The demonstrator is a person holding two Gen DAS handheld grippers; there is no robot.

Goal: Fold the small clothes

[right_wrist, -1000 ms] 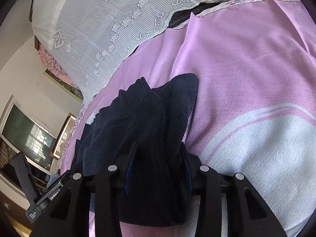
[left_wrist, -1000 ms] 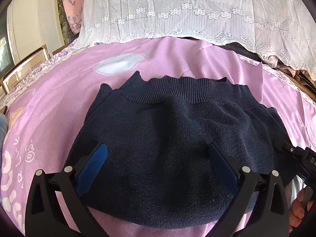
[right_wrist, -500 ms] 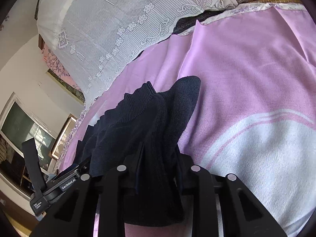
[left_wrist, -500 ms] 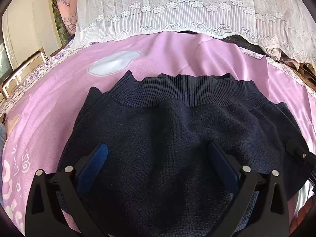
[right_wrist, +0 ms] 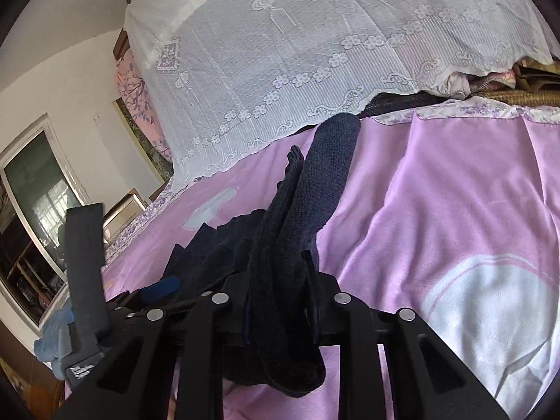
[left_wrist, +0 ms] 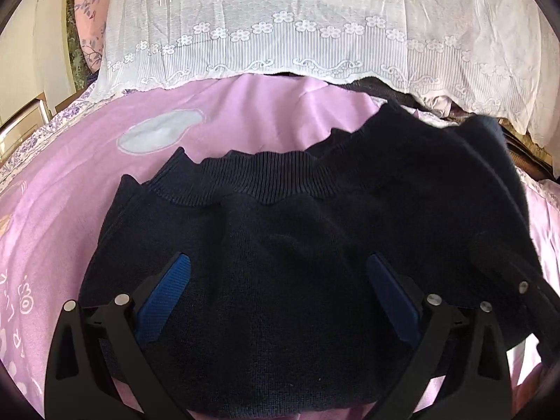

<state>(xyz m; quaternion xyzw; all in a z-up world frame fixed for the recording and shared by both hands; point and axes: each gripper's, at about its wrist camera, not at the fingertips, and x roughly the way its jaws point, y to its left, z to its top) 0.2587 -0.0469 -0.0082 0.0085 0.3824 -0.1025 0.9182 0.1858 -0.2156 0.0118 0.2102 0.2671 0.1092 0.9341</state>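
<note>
A small dark navy knit garment (left_wrist: 280, 245) with a ribbed hem lies on the pink bedspread (left_wrist: 87, 182). My left gripper (left_wrist: 276, 280) is open, its blue-padded fingers (left_wrist: 164, 290) resting over the garment's near part. My right gripper (right_wrist: 280, 280) is shut on the garment's right edge (right_wrist: 315, 189) and holds that side lifted above the bed. In the left wrist view the lifted side (left_wrist: 455, 175) rises at the right, with the right gripper's fingers (left_wrist: 507, 280) under it.
A white lace cover (left_wrist: 315, 28) hangs over bedding along the far edge of the bed. The bedspread (right_wrist: 455, 210) stretches to the right with a white patch (right_wrist: 490, 315). A window and furniture (right_wrist: 31, 217) stand at the left.
My right gripper has lifted the garment's right side up off the bed and carried it leftward over the rest. The left gripper stays open over the garment.
</note>
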